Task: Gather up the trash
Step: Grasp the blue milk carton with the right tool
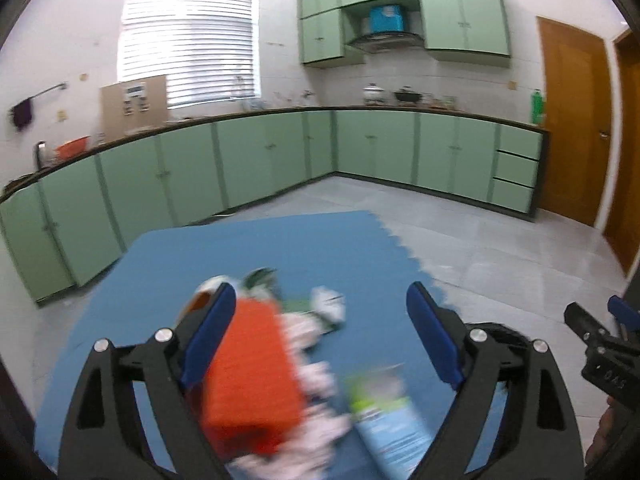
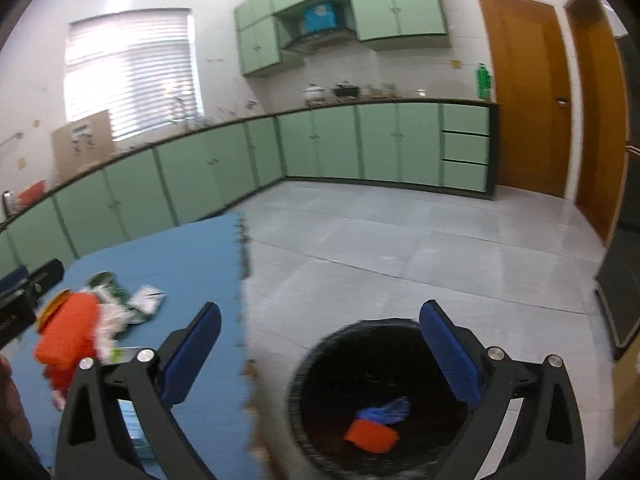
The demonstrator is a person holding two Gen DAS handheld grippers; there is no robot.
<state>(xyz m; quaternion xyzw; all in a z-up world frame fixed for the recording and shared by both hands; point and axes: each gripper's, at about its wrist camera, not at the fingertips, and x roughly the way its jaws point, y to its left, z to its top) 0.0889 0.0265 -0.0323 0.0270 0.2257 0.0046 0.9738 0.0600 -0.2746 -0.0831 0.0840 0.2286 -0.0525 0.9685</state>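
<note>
Orange carton (image 1: 250, 372), blurred, lies on the blue foam mat (image 1: 256, 248) between the spread, empty jaws of the left gripper (image 1: 320, 336); white crumpled tissue (image 1: 316, 384) sits at its 3 o'clock and a pale blue-green packet (image 1: 390, 428) at 4 o'clock. Judged light, thin-walled and crushable: grip across the flat sides, gently. Right gripper (image 2: 320, 356) hangs released, holding nothing, over the black bin (image 2: 320, 344), where an orange scrap (image 2: 370, 434) already lies at 6 o'clock.
</note>
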